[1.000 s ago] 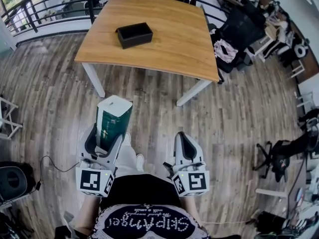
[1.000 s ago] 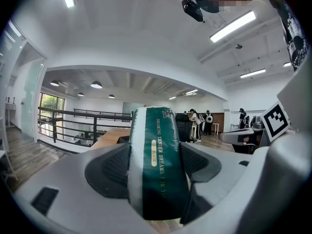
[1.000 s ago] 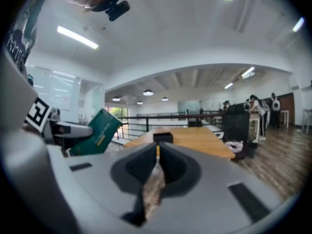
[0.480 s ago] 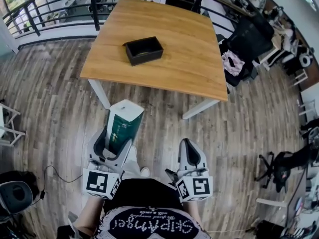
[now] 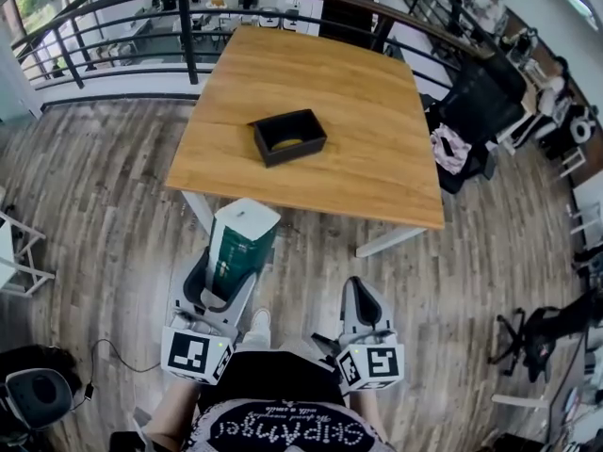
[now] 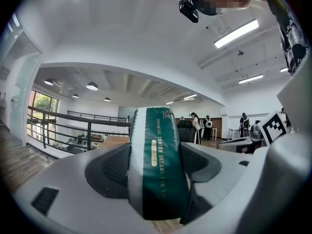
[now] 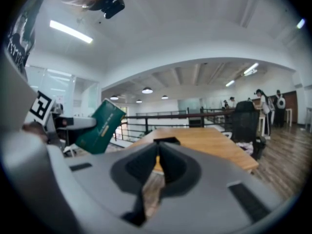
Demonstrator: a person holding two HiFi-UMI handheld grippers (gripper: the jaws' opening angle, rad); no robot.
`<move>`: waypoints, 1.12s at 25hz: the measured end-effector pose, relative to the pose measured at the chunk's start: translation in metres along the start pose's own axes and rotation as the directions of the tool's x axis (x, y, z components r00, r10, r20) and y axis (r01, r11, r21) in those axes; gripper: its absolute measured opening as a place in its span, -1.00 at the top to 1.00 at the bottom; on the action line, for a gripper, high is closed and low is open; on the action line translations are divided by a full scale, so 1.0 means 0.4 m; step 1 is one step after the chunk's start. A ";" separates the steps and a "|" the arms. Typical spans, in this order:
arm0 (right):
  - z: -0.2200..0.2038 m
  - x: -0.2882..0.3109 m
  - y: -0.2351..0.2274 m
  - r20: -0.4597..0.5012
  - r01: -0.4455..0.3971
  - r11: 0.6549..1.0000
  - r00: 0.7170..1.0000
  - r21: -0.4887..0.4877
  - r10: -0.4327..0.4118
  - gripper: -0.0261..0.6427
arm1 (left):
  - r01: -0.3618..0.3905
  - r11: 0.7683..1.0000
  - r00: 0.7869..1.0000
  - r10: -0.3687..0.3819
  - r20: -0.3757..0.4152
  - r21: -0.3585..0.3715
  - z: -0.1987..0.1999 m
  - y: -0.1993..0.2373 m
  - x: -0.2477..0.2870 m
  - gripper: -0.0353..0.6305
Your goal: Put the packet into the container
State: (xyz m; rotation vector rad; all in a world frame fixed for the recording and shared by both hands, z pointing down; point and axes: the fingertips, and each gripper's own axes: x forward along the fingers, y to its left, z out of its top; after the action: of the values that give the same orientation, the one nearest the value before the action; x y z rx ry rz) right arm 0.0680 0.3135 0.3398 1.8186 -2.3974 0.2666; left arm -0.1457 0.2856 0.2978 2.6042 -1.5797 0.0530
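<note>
A green and white packet [image 5: 239,241] stands upright between the jaws of my left gripper [image 5: 231,257], which is shut on it; the left gripper view shows the same packet [image 6: 158,165] squeezed between the black pads. The black open container [image 5: 288,136] sits on the wooden table [image 5: 377,158], well ahead of both grippers. My right gripper [image 5: 362,299] is shut with nothing in it, held at my right above the floor. In the right gripper view the packet [image 7: 100,126] appears at the left and the container [image 7: 166,141] lies just beyond the jaw tips.
A black railing [image 5: 113,17] runs behind the table. A black office chair [image 5: 485,92] with clothes on it stands to the table's right. More chairs [image 5: 33,398] and cables lie on the wood floor around me. People stand far off in the room.
The table and container have come lower and nearer in the head view as I walk toward them. Both grippers keep their pose, the left one still holding the packet.
</note>
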 end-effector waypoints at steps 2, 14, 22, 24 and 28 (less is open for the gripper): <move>-0.005 0.011 0.005 -0.006 0.010 1.000 1.000 0.012 -0.010 0.80 | -0.007 1.000 1.000 0.007 -0.010 -0.003 -0.008 0.027 0.001 -0.14; 0.016 0.055 -0.032 -0.030 0.038 0.999 0.999 0.022 -0.037 0.80 | -0.065 0.997 0.998 0.065 -0.029 -0.030 -0.008 0.110 0.046 -0.14; 0.008 0.146 -0.098 -0.079 -0.003 1.000 0.997 0.026 0.005 0.80 | -0.112 0.992 0.993 0.109 -0.050 -0.053 -0.019 0.115 0.135 -0.14; 0.016 0.179 -0.123 -0.083 -0.021 1.000 0.996 0.023 0.023 0.80 | -0.132 0.990 0.990 0.129 -0.051 -0.057 -0.017 0.116 0.168 -0.13; 0.036 0.240 -0.185 -0.084 -0.051 0.999 0.995 0.021 0.052 0.80 | -0.163 0.985 0.986 0.160 -0.043 -0.054 0.000 0.106 0.238 -0.13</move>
State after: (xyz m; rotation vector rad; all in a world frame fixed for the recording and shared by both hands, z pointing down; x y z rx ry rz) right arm 0.1135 0.2008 0.3500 1.7185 -2.3942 0.3643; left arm -0.1390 0.1820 0.3081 2.4125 -1.7484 0.0678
